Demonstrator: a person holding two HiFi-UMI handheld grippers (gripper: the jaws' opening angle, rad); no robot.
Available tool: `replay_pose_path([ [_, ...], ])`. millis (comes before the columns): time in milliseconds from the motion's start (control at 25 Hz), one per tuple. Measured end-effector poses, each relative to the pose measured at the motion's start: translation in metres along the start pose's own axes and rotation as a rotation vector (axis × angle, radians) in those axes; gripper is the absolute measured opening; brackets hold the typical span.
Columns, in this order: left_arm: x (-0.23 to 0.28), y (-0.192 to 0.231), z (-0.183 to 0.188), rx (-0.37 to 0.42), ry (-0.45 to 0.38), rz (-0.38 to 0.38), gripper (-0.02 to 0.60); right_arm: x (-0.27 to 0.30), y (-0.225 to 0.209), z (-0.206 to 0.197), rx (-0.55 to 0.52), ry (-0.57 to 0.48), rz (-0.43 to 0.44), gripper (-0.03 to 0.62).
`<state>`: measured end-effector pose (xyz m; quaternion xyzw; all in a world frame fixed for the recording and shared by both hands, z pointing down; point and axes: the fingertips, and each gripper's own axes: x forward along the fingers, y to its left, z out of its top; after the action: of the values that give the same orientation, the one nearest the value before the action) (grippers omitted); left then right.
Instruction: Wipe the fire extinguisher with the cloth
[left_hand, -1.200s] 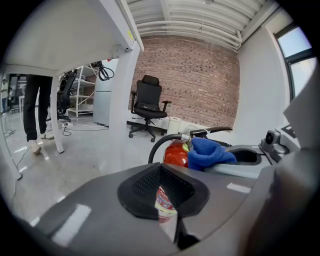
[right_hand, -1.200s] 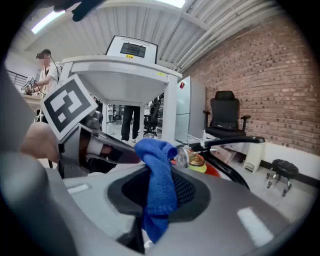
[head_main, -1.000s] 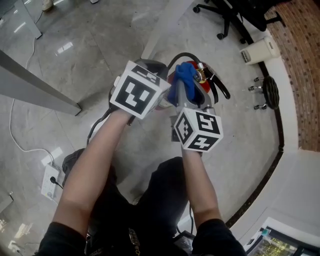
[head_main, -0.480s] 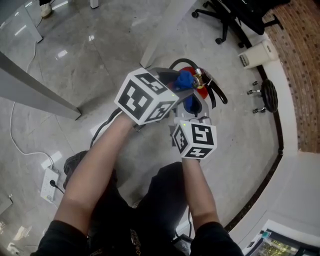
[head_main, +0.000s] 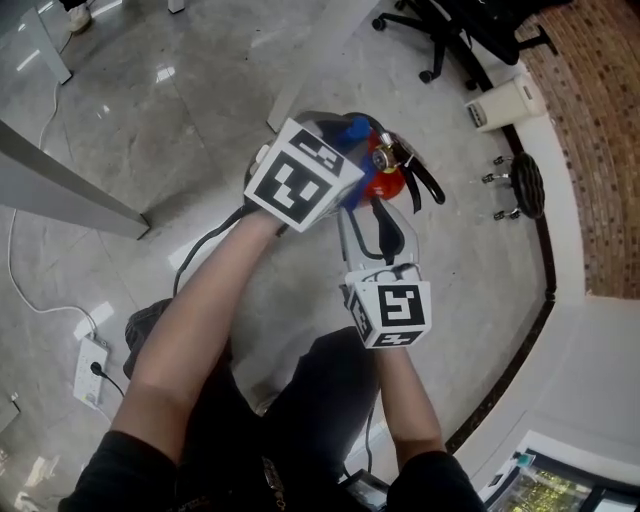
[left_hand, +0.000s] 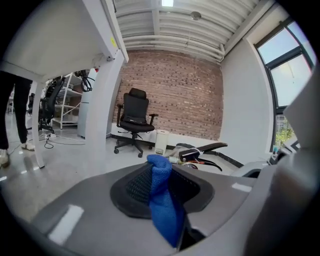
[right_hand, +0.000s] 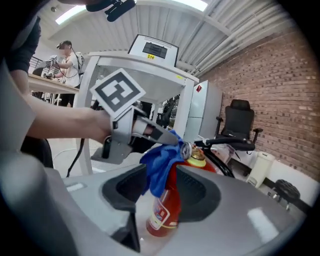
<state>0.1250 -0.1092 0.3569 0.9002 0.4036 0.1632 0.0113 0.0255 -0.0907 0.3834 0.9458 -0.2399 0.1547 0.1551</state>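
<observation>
Changing hands, the cloth (right_hand: 159, 162) is now hanging at the top of the extinguisher (right_hand: 167, 210), which is standing on the floor. The left claw (left_hand: 161, 186) is closing and pinching it. The right claw (right_hand: 162, 192), just before the extinguisher, is spreading empty. I judge wiping is starting.

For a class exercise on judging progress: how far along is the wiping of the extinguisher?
Done: the cloth is picked up; the left gripper jaws, just closing, pinch it. In hand: the cloth hangs against the extinguisher neck beside the gauge. The right gripper jaws have just opened, the extinguisher between them, pads off it. Remaining: wiping the red body; no wiped area is discernible.
</observation>
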Motion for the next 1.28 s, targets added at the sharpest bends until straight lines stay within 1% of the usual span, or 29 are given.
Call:
replay_pose_path([
  [160,0.017,0.006,0.012,-0.015,-0.048,0.015,0.094,-0.017,0.0,-0.022,-0.013,0.055,0.007,0.173],
  [280,0.025,0.008,0.013,-0.02,-0.05,0.017,0.094,-0.028,-0.005,-0.033,-0.02,0.077,0.002,0.173],
  [400,0.025,0.013,0.008,-0.029,-0.03,0.03,0.093,-0.033,-0.011,-0.042,0.004,0.093,-0.008,0.173],
  [480,0.022,0.018,0.001,-0.049,-0.019,0.059,0.092,-0.035,-0.013,-0.043,0.015,0.091,-0.006,0.173],
  [600,0.018,0.031,-0.008,-0.118,-0.034,0.105,0.092,-0.037,-0.015,-0.04,0.019,0.079,-0.003,0.173],
  [640,0.017,0.037,-0.012,-0.127,-0.031,0.128,0.092,-0.037,-0.013,-0.039,0.019,0.074,0.001,0.173],
  [760,0.017,0.048,-0.029,-0.11,0.021,0.192,0.091,-0.042,-0.009,-0.038,0.02,0.068,0.008,0.173],
  [840,0.02,0.048,-0.036,-0.113,0.042,0.206,0.088,-0.047,-0.011,-0.037,0.017,0.068,0.003,0.173],
  [920,0.02,0.045,-0.034,-0.11,0.046,0.211,0.084,-0.05,-0.015,-0.039,0.016,0.066,0.0,0.173],
  [1040,0.012,0.036,-0.033,-0.065,0.063,0.221,0.083,-0.05,-0.015,-0.046,0.03,0.067,0.007,0.173],
  [1120,0.007,0.028,-0.038,-0.068,0.086,0.197,0.083,-0.044,-0.012,-0.048,0.033,0.061,0.016,0.173],
  [1280,-0.001,0.008,-0.049,-0.11,0.125,0.126,0.081,-0.017,0.007,-0.044,0.014,0.034,0.035,0.173],
])
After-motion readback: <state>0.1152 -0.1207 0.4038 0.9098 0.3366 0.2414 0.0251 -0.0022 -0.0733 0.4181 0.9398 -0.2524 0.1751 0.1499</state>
